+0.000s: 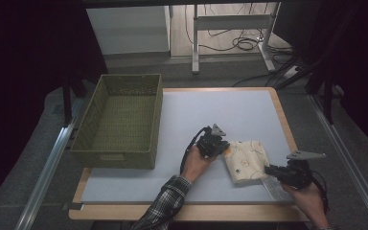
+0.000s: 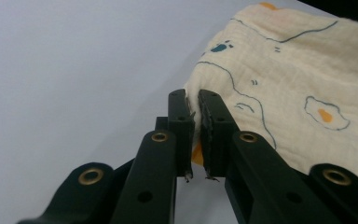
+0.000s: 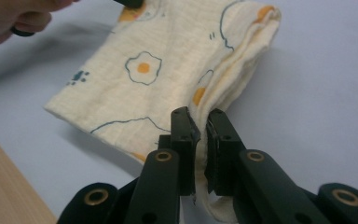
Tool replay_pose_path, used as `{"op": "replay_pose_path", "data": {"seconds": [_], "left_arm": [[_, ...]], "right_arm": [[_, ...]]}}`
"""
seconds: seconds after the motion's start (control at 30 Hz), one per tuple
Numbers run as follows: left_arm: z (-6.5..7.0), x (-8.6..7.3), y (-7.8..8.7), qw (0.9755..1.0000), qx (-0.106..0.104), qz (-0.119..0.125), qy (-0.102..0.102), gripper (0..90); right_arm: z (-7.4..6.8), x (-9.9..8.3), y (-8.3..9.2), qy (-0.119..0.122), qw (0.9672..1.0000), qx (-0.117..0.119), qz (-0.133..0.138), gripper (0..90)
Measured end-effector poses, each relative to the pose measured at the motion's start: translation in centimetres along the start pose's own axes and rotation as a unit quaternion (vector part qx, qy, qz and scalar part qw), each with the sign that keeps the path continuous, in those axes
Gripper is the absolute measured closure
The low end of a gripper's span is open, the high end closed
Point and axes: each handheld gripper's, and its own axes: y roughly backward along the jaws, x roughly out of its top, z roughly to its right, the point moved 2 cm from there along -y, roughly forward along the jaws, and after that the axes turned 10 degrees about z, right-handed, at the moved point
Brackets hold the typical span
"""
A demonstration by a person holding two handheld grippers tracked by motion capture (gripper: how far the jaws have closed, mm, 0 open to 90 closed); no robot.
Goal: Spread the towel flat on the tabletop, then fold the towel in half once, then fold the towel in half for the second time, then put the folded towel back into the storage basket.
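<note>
**Both tools pinched on the folded cloth**

My left tool (image 1: 219, 145) sits near the middle of the surface (image 1: 230, 110), my left hand (image 1: 197, 160) wrapped around it from below, forearm in a plaid sleeve (image 1: 165, 206) coming up from the near edge. In the left gripper view its jaws are nearly closed, with only a thin gap, and a corner of the cream cloth (image 2: 284, 79) is caught between them. The cloth is printed with fried eggs and dark blue outlines.

My right tool (image 1: 273, 171) lies low at the near right part of the surface, held by my right hand (image 1: 309, 196), its jaws pointing left toward the cloth (image 1: 246, 160). In the right gripper view the jaws are almost together and clamp the folded, layered edge of the cloth (image 3: 168, 70), which hangs a little below them. At the top left of that view my other hand (image 3: 14, 16) shows beyond the cloth.

The cloth lies folded between the two tools, right of centre on the pale mat, lifted slightly at both held ends.

A green woven basket (image 1: 120, 151) stands on the left of the surface, well apart from the cloth. Beyond the far edge are a metal frame (image 1: 232, 21) and loose cables (image 1: 244, 44) on the floor.
</note>
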Motion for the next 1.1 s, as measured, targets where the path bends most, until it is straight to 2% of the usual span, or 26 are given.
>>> {"op": "replay_pose_path", "data": {"seconds": [0.17,0.37,0.5,1.1], "left_arm": [[-0.8,0.5,1.3,0.9999,0.011,0.005,0.001,83.9],[-1.7,1.0,2.8,0.9995,0.028,0.001,-0.013,83.8],[-2.5,1.3,3.9,0.999,0.04,0.002,-0.017,83.8],[-5.1,3.0,8.4,0.9959,0.087,0.008,-0.024,83.3]], "right_arm": [[-1.1,1.2,-0.5,0.011,0.9998,0.017,0.002,82.8],[-2.5,2.4,-1.4,0.026,0.9991,0.032,0.006,82.8],[-3.3,3.1,-2.1,0.046,0.9984,0.033,0.01,82.6],[-6.1,6.6,-5.0,0.07,0.9957,0.05,0.032,82.2]]}}
